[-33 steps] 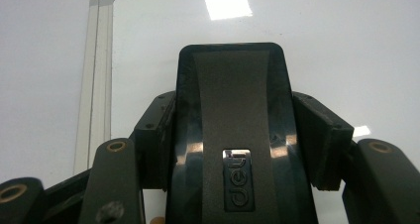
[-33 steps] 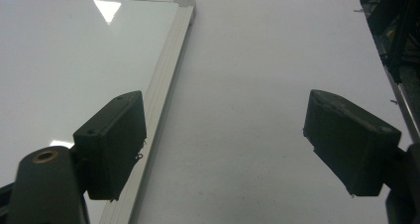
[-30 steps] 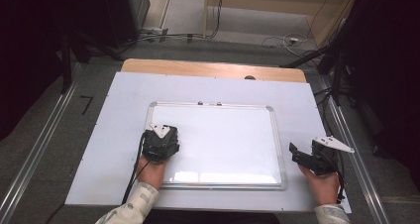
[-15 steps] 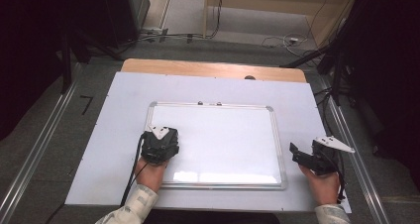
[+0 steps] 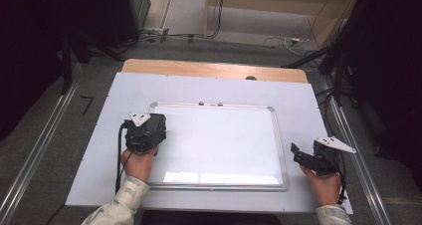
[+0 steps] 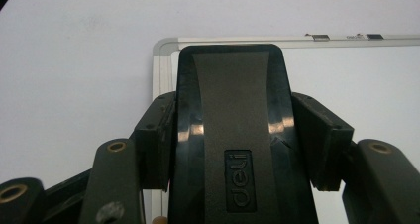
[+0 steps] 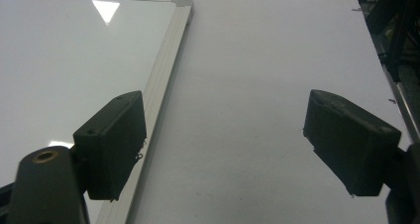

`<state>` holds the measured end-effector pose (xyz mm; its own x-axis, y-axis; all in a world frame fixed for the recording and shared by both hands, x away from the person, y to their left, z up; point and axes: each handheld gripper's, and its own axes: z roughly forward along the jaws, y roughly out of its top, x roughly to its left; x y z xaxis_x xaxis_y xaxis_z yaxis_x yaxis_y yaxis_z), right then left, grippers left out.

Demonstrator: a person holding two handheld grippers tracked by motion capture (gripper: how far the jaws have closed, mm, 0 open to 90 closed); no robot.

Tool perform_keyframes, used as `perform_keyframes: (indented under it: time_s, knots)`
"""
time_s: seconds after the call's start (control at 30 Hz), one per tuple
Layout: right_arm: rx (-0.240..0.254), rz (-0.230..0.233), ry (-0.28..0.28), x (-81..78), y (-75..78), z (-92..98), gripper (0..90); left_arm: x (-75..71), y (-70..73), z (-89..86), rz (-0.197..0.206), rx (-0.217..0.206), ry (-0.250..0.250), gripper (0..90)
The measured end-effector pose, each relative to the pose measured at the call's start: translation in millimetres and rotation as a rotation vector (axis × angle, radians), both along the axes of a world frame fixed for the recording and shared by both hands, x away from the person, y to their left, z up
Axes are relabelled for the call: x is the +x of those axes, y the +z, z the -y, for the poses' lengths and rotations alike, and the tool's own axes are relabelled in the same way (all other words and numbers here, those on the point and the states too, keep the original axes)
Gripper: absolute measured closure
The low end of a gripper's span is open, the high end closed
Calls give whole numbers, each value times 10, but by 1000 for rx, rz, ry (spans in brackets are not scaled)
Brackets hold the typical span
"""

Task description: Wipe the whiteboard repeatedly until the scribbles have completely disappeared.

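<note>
A whiteboard (image 5: 219, 140) with a silver frame lies flat on the white table cover (image 5: 209, 88). My left gripper (image 5: 145, 130) hovers over the board's left edge, shut on a black "deli" board eraser (image 6: 230, 125); its pads (image 6: 158, 140) press on the eraser's two sides. Beyond the eraser, the left gripper view has the board's far left corner (image 6: 163, 45). My right gripper (image 5: 298, 155) rests just off the board's right edge, near the front. In the right gripper view its jaws stand wide open (image 7: 230, 144) with nothing between them, beside the board's frame (image 7: 166, 70).
Two small clips (image 5: 209, 104) sit on the board's far frame. A wooden strip (image 5: 214, 69) runs along the table's far edge. Metal rails (image 5: 40, 150) flank the table, cables lie on the floor (image 5: 278, 38) behind, and dark stands rise at the right.
My left gripper with the eraser has lifted and shifted left and away, toward the board's far left corner. The right gripper has stayed put.
</note>
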<state>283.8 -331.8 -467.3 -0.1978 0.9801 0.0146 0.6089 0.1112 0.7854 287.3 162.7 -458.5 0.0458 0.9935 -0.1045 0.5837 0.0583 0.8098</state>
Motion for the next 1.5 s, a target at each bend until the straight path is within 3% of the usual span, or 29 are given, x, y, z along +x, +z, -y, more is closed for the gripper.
perform_keyframes:
  time_s: [0.17, 0.67, 0.97, 1.5]
  knots:
    - [-4, 0, 4, 1, -2, -5, 153, 85, -6, 6, -7, -20, 10, 409]
    - [5, 0, 1, 3, -2, 16, 153, 435, -81, 53, -29, 36, 69, 409]
    - [3, -6, 2, 12, -13, 6, 153, 649, -155, 62, -58, 81, 77, 408]
    - [3, -8, 5, 12, -20, 11, 153, 836, -296, 117, -91, 116, 104, 407]
